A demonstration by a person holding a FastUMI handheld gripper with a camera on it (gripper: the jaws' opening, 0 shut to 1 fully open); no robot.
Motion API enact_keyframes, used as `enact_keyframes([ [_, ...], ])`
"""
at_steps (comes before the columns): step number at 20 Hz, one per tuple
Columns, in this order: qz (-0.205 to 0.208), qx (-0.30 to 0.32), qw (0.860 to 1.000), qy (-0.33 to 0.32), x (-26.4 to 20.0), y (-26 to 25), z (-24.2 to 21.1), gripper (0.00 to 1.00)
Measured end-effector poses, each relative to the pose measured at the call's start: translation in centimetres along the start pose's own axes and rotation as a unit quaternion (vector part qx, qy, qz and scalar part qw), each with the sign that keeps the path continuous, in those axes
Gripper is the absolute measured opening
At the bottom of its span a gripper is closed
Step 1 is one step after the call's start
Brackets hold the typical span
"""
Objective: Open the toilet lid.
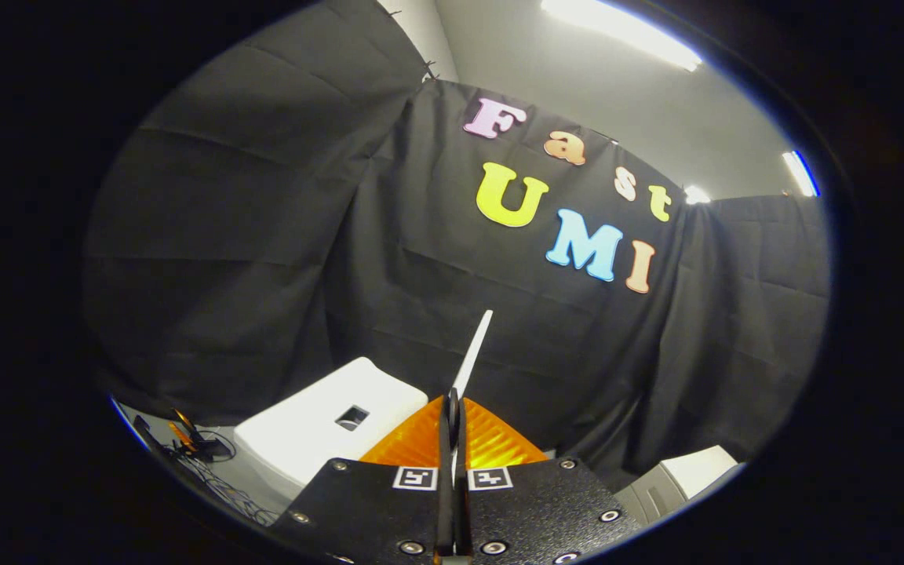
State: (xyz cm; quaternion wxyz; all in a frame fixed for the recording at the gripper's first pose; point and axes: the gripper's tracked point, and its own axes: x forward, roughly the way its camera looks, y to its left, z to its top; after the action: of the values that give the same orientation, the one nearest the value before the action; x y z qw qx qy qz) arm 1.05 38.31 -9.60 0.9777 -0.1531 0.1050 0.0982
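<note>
The white toilet lid (474, 353) shows edge-on as a thin, tilted blade that rises from between my fingers toward the black cloth wall. My gripper (453, 406) is shut on the lid's edge, with both fingers pressed together around it. Left of the fingers and just beyond them stands the white toilet tank (318, 431), which has a small square button (351, 417) on top. The toilet bowl and seat are hidden below the gripper body.
Black cloth walls (264, 259) close the booth behind and on both sides. Dark cables and a small device (193, 449) lie on the floor left of the tank. A white box-like object (679, 479) stands at the lower right.
</note>
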Motion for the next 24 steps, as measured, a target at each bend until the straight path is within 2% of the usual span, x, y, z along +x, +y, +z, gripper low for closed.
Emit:
enact_keyframes([
  [5,0.024,0.037,0.999,0.002,0.6,2.9,0.9,0.00],
  [12,0.046,0.009,0.999,0.000,1.6,6.7,1.5,0.00],
  [19,0.067,0.027,0.997,0.004,1.2,6.4,1.1,0.00],
  [21,0.088,0.038,0.995,0.009,1.1,6.6,1.1,0.09],
  [24,0.155,0.078,0.985,-0.006,-0.3,7.0,2.4,0.19],
])
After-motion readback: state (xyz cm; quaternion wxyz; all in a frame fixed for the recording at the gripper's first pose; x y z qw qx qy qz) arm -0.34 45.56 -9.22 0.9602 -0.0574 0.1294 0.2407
